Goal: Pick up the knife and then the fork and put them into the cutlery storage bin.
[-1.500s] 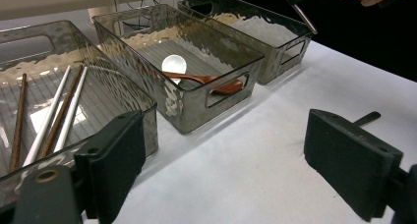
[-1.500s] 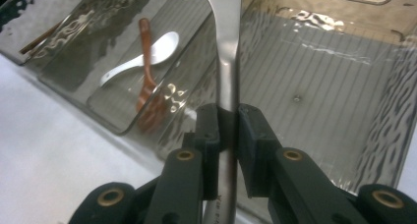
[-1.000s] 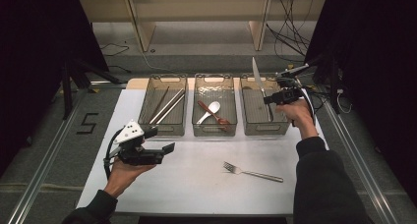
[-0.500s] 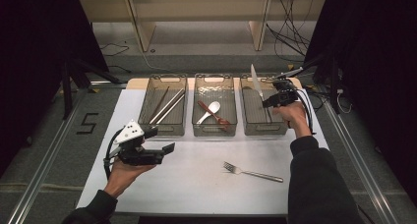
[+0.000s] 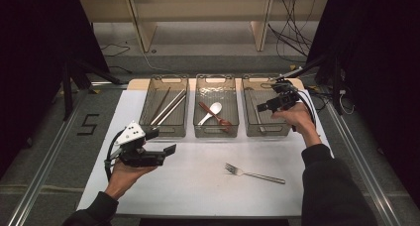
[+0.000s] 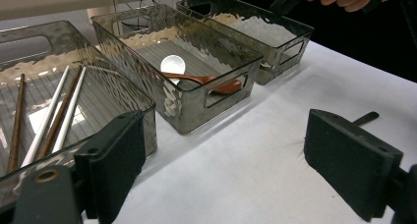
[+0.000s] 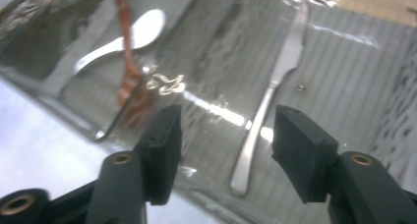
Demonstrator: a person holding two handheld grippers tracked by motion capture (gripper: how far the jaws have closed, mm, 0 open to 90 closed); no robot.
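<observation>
knife [image 7: 275, 86]: a slim, all-metal table knife, silver and shiny, with a long plain handle and a narrower blade; it lies flat on the ribbed floor of the right bin, free of both pads, its handle end toward the near wall.
right bin [image 5: 247, 129]: smoky clear plastic with a rippled wall and a cut-out handle at each end; the landmark for all below. in the high view the knife shows in it as a thin pale streak.
right gripper [image 7: 223, 138]: just above the right bin's near half, looking down into it. its jaws have just been opening and stand well apart, nothing pressed between the pads; the knife handle shows below the gap.
right hand [image 5: 297, 118]: at the right bin's right rim, wrapped around the gripper body, dark sleeve behind.
middle bin [image 5: 216, 133]: just left of the right bin, same make.
white spoon [image 5: 212, 112]: in the middle bin, glossy white.
brown spoon [image 5: 214, 114]: crossing the white spoon, reddish brown.
left bin [image 5: 163, 132]: beyond the middle bin, farthest from the right bin.
chopsticks [image 5: 167, 106]: long pale and dark sticks lying slantwise in the left bin.
fork [image 5: 255, 173]: steel, on the white table, near and in front of the right bin, tines pointing left.
left gripper [image 6: 223, 167]: well apart from the right bin, in front of the left bin, above the table; jaws wide, nothing between them.
table [image 5: 198, 186]: white sheet under all three bins.
</observation>
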